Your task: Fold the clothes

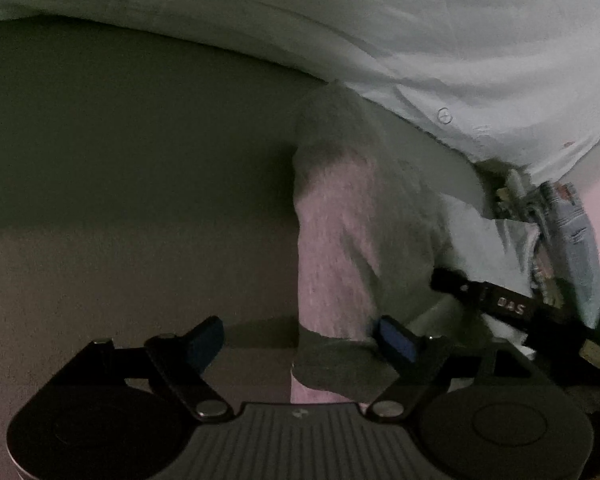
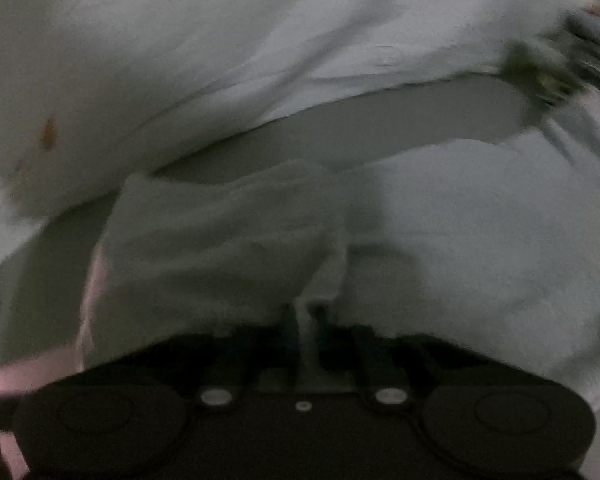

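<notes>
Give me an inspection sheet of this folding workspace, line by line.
Surface: plain grey-beige top, dimly lit.
Job's things: fuzzy pale garment; light buttoned shirt behind it.
Clutter: jeans and mixed items at the far right.
Grippers: left tongs open around the garment's edge; right tongs shut on the garment.
Cables: nothing seen.
Surroundings: too dark and blurred to tell.

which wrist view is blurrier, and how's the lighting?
Right wrist view: heavy motion blur, dim; the pale garment is smeared, and the right hand-held gripper, shut on a fold of it, is nearly black. Left wrist view: sharper but underexposed, dark fisheye corners; the left hand-held gripper stands open, its blue pads legible.
</notes>
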`<state>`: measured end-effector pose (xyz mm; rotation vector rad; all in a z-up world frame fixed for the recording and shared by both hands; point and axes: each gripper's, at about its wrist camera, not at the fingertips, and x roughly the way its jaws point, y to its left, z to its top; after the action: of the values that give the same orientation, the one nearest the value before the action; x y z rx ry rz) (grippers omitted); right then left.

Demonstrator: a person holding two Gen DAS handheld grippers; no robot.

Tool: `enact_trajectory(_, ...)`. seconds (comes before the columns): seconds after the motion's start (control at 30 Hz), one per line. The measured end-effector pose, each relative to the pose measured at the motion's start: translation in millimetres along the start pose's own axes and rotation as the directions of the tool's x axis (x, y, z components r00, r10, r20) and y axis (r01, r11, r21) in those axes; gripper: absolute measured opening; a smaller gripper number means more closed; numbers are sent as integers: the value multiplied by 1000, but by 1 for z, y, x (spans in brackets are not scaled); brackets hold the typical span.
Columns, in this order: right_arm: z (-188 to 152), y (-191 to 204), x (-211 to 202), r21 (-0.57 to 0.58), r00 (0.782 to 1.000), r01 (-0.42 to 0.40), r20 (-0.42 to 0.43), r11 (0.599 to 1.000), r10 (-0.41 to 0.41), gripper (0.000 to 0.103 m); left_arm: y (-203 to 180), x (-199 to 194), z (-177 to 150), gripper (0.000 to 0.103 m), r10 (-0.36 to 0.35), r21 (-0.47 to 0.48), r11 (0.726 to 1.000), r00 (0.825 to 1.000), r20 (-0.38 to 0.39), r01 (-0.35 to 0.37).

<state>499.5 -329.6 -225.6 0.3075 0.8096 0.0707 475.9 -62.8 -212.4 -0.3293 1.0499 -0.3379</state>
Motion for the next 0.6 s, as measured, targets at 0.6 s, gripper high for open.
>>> enact_trajectory(0.6,22,-99,-23,-75,997,82,15,994,-81,13,-112,13,28,88,179,208,956,974,139,-205)
